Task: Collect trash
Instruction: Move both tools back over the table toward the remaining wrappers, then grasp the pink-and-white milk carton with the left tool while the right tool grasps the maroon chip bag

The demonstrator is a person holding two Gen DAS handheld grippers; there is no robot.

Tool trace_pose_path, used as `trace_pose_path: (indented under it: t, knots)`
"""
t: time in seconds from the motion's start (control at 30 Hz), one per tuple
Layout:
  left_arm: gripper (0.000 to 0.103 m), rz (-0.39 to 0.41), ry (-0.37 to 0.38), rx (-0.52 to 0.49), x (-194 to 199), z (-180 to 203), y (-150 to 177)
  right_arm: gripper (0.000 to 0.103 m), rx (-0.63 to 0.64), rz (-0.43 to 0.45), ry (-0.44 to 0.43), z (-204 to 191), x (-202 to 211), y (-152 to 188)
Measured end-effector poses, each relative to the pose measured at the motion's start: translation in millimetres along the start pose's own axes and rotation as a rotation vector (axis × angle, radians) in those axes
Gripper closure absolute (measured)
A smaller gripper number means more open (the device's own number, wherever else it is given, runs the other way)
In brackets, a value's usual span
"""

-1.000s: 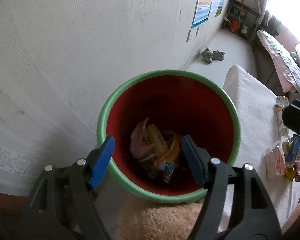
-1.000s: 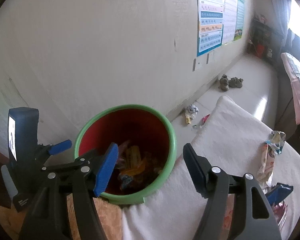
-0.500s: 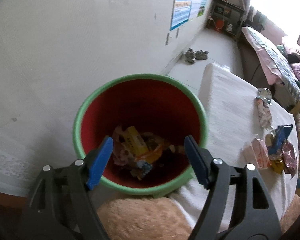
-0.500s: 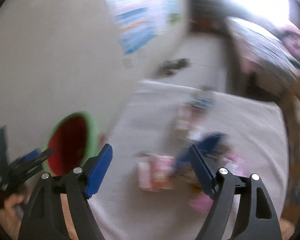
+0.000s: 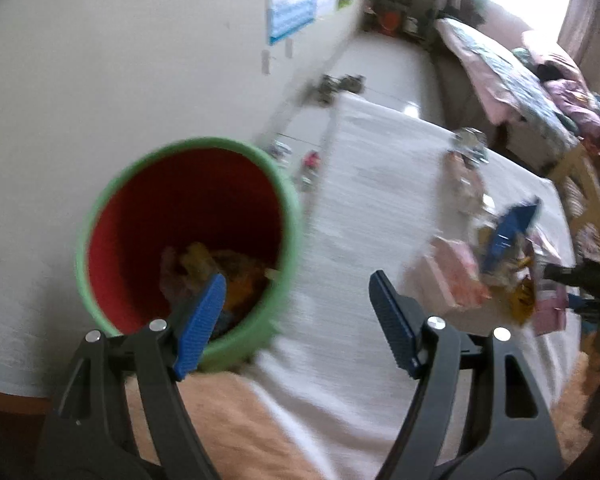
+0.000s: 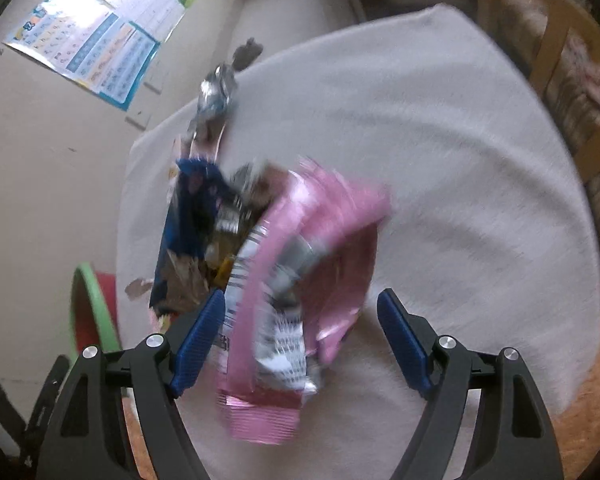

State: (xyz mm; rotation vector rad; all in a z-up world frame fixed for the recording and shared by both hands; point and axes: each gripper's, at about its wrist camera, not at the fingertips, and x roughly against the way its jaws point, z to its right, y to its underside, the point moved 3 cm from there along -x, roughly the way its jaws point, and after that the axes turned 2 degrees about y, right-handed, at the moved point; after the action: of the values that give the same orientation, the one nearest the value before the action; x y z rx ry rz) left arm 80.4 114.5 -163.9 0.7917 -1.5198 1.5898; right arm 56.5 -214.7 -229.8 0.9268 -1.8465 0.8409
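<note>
A red bin with a green rim [image 5: 204, 143] stands by the wall and holds several wrappers [image 5: 220, 264]. My left gripper [image 5: 296, 320] is open and empty, straddling the bin's right edge and the white-clothed table [image 5: 380, 168]. A pile of wrappers lies on the table, with a blue one [image 5: 508, 236] on top. My right gripper [image 6: 300, 332] hangs over that pile. Its jaws are closing with a pink wrapper [image 6: 320, 232] between them, and the pads are not pressing on it. A blue wrapper [image 6: 188, 216] and a silver one [image 6: 216, 88] lie beyond.
A wooden chair [image 6: 556, 60] stands past the table's far right edge. Scraps of trash [image 5: 312, 160] and a pair of shoes [image 5: 336, 84] lie on the floor by the wall. A bed [image 5: 520, 72] is at the back. Tan fuzzy fabric [image 5: 228, 420] lies below the bin.
My left gripper has slid right from above the bin toward the table. My right gripper has swung from the bin to the wrapper pile, rolled, and dropped closer to the pink wrapper.
</note>
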Motion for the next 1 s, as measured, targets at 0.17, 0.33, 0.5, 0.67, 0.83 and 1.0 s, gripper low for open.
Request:
trace_pose_path:
  t: [0.17,0.33,0.5,0.67,0.83,1.0]
  knots:
    - [0.031,-0.056,0.068,-0.053,-15.4,43.5,9.3,0.065,0.033,-0.011,-0.044,3.6,9.0,9.0]
    - [0.031,-0.091,0.121,-0.089,-32.0,78.3,6.9,0.065,0.132,0.050,0.001,4.7,33.2,19.9]
    - [0.031,-0.148,0.155,-0.116,-59.3,105.6,6.0,0.064,0.210,0.098,0.086,14.4,46.9,40.6]
    - [0.031,-0.192,0.150,-0.125,-88.7,121.0,1.7,0.063,0.233,0.095,0.125,20.6,40.5,47.9]
    - [0.031,-0.230,0.166,-0.110,-107.3,128.2,0.9,0.061,0.235,0.082,0.120,18.5,36.2,47.7]
    - [0.040,-0.240,0.167,-0.128,-113.7,128.0,2.9,0.056,0.250,0.073,0.123,15.2,35.5,49.5]
